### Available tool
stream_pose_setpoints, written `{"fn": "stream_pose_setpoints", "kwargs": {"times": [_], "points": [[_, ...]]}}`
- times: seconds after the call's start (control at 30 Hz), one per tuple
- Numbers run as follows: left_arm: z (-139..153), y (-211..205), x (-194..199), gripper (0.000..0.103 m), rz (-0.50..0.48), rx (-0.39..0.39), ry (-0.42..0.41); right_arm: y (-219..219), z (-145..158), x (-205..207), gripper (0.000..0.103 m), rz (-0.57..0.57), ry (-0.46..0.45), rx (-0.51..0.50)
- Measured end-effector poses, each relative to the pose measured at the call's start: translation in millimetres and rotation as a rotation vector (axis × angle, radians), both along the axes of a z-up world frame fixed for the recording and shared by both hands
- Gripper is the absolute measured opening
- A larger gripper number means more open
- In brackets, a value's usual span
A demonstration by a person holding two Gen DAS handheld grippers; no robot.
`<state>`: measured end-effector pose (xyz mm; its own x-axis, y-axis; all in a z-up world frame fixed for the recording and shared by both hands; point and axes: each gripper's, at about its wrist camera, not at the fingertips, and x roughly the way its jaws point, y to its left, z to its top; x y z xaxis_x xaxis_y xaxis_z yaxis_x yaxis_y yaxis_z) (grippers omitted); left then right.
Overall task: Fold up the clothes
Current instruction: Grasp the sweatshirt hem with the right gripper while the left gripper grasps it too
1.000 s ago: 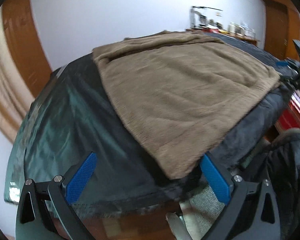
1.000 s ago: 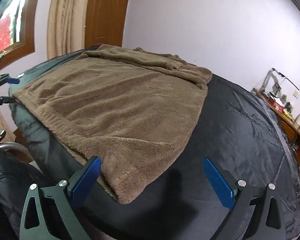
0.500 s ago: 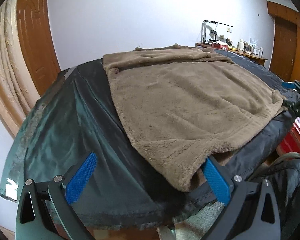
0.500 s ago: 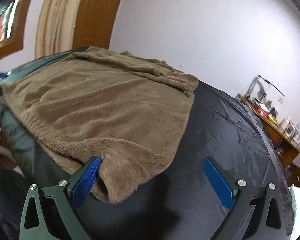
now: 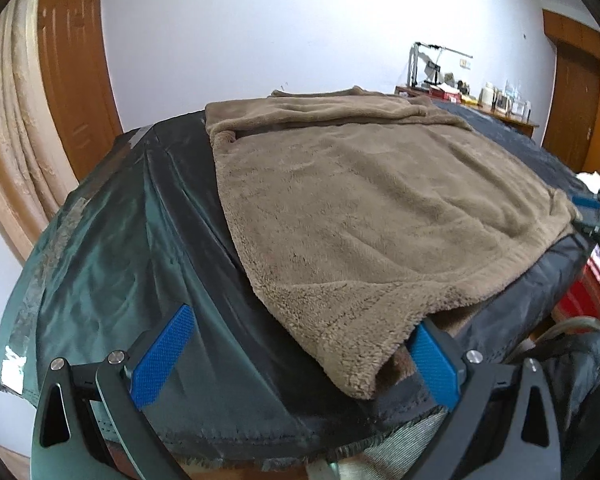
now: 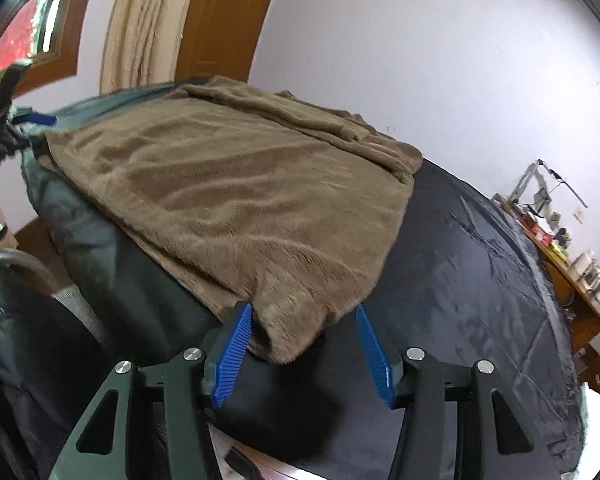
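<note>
My right tongs [image 6: 304, 350] are closing around the near right corner of the brown fleece garment [image 6: 236, 208] (spread on the dark-covered worktop [image 6: 480, 280]); my left tongs [image 5: 300, 360] gape beside its left corner.

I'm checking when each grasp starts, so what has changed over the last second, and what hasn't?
The right gripper has moved in on the near corner of the brown fleece garment, and its jaws are closing with that corner between them, not yet pinched. The left gripper has crept up to the other near corner, one finger tucked under it, jaws wide open. The garment lies as before on the dark cover.
</note>
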<state>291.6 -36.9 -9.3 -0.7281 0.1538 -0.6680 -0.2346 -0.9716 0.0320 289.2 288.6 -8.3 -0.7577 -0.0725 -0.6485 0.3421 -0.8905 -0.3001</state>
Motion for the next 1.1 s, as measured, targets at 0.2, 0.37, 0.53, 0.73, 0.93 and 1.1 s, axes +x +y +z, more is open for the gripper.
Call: {"fn": "stream_pose_setpoints", "kwargs": {"times": [0.2, 0.37, 0.53, 0.73, 0.93, 1.1], "points": [[3, -1, -2, 0.103, 0.022, 0.008, 0.01, -5, -1, -9, 0.048, -0.006, -0.004, -0.013], [3, -6, -6, 0.103, 0.041, 0.033, 0.004, -8, 0, -1, 0.048, 0.047, -0.003, -0.007], [3, -8, -11, 0.103, 0.051, 0.056, -0.005, -7, -3, -3, 0.048, 0.022, -0.01, -0.001], [7, -12, -13, 0.103, 0.083, 0.049, 0.014, -3, 1, -12, 0.034, -0.031, 0.01, -0.007], [26, -25, -14, 0.103, 0.153, 0.02, 0.076, -9, 11, -22, 0.012, -0.032, 0.034, 0.009], [40, -29, -18, 0.103, 0.154, 0.051, 0.115, -9, 22, -27, 0.011, -0.057, 0.088, 0.006]]}}
